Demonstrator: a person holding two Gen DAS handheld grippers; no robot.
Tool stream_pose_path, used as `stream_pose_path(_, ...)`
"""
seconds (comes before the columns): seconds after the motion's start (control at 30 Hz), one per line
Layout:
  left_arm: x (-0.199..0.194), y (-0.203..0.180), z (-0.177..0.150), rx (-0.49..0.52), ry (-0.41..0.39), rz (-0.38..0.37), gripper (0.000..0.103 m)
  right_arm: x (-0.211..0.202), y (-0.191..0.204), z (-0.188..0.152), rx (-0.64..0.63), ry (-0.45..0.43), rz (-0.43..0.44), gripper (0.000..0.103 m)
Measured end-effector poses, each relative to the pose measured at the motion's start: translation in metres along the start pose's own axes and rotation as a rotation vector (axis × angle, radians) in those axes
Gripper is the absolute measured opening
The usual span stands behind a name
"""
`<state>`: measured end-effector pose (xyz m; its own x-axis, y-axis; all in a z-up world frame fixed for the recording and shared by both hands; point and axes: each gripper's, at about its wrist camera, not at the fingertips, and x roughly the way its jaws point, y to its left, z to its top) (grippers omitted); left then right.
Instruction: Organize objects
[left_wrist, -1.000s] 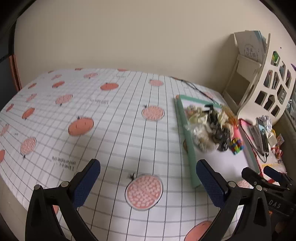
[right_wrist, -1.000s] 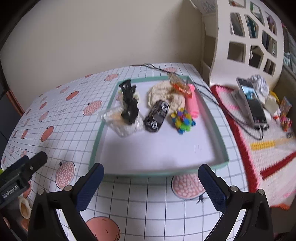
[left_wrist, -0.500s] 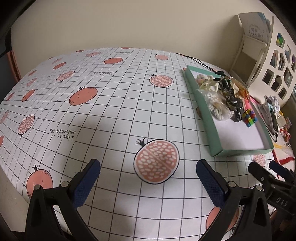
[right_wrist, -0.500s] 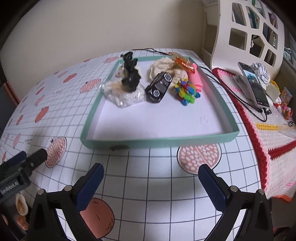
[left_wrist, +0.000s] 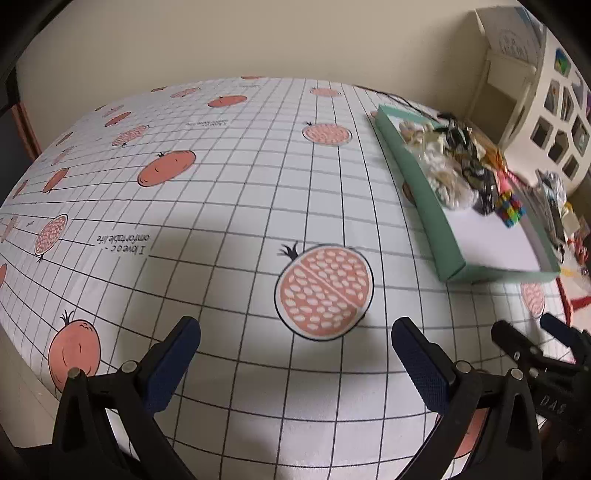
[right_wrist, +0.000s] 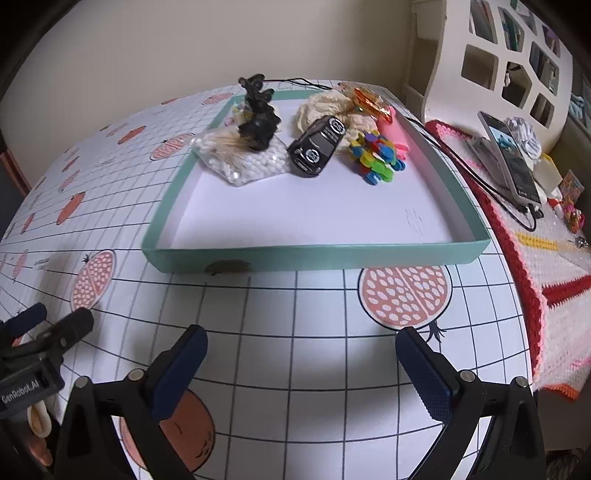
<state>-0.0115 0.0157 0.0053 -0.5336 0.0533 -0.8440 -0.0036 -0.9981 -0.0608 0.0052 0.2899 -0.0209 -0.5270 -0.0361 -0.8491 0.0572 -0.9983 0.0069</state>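
Crowding the teal tray's far end, toy car and trinkets; both tools released.

I see a smooth, matt printed cloth over the desk, a matt teal cardboard tray lined with white paper, a glossy black toy car, and at three o'clock a rough crocheted mat, probably yarn.

Right gripper, jaws apart and empty, hung over the gridded tablecloth. The teal tray held a black toy car, coloured clips and a black figurine.
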Motion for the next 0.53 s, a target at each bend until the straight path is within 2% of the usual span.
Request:
stream_pose_path(0.1, 0.007, -0.002, -0.002, 0.005, 0.030, -0.007, 0.103, 0.003, -0.003, -0.001, 0.008, 0.006, -0.008, 0.103)
stream_pose_path(0.53, 0.008, -0.012, -0.008, 0.039, 0.018, 0.037, 0.103, 0.004, -0.002, -0.001, -0.001, -0.002, -0.022, 0.103)
